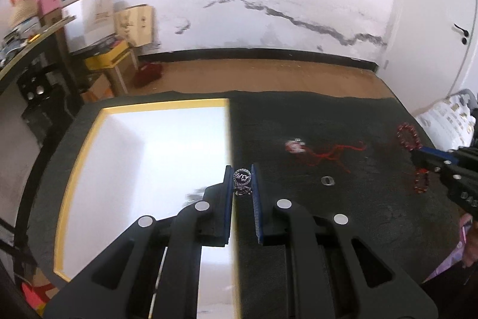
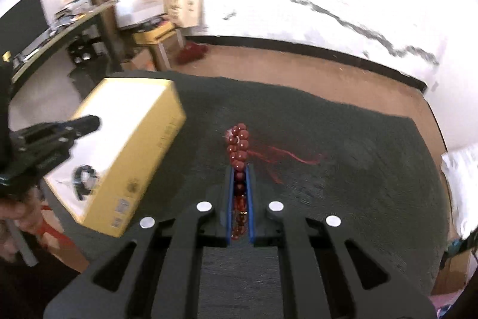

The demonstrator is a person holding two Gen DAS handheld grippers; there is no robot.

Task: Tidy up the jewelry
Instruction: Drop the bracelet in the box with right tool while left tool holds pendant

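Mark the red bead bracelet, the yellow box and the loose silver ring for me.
red bead bracelet (image 2: 239,144), right wrist view, beads beyond the fingertips.
yellow box (image 2: 155,139), right wrist view, its yellow side wall.
silver ring (image 1: 327,181), left wrist view, the band lying on the dark mat.

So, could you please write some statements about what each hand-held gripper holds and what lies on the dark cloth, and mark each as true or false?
1. The left hand-held gripper holds a silver ring-shaped pendant between its fingers. True.
2. The right hand-held gripper is open and holds nothing. False: it is shut on a red bead bracelet.
3. A small silver ring lies on the dark cloth. True.
4. The yellow box stands to the right of the bracelet in the right wrist view. False: it stands to the left.
5. A piece with a loose red cord lies on the cloth. True.
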